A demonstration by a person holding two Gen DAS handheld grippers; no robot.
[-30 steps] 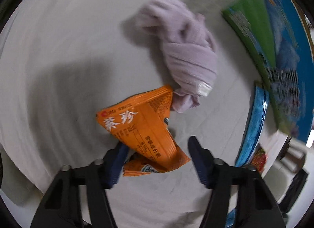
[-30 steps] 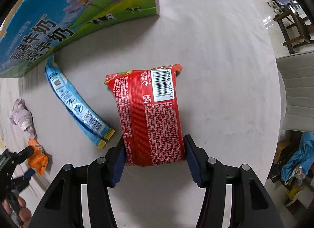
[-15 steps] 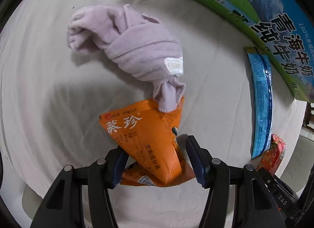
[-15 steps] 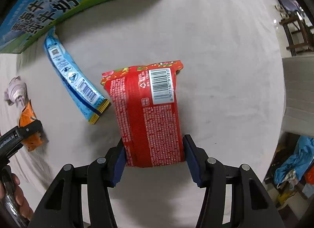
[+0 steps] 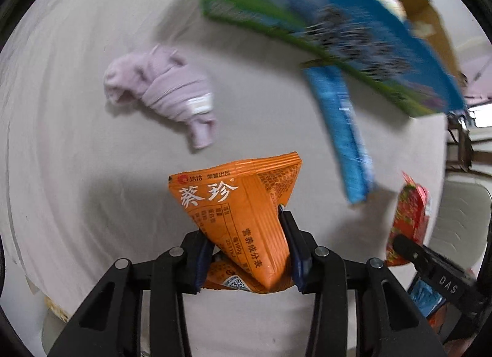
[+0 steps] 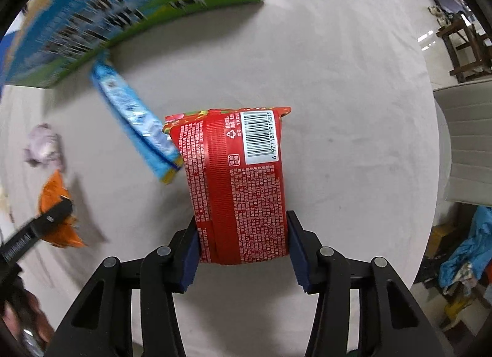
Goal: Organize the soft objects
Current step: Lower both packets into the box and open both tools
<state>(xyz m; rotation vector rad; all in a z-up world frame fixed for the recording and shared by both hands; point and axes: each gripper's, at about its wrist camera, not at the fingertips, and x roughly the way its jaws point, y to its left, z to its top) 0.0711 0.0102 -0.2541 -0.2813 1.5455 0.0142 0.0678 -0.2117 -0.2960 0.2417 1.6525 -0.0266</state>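
Orange packet (image 5: 243, 221), red packet (image 6: 243, 184), both pinched.

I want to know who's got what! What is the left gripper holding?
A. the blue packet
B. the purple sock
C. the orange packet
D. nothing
C: the left gripper is shut on the orange packet, while the purple sock and the blue packet lie on the table.

The left gripper (image 5: 246, 249), at the bottom centre of its own view, has both jaws pressed against an orange packet (image 5: 243, 215). The right gripper (image 6: 243, 249), likewise bottom centre, clamps a red packet (image 6: 240, 184) between its blue pads (image 6: 296, 252).
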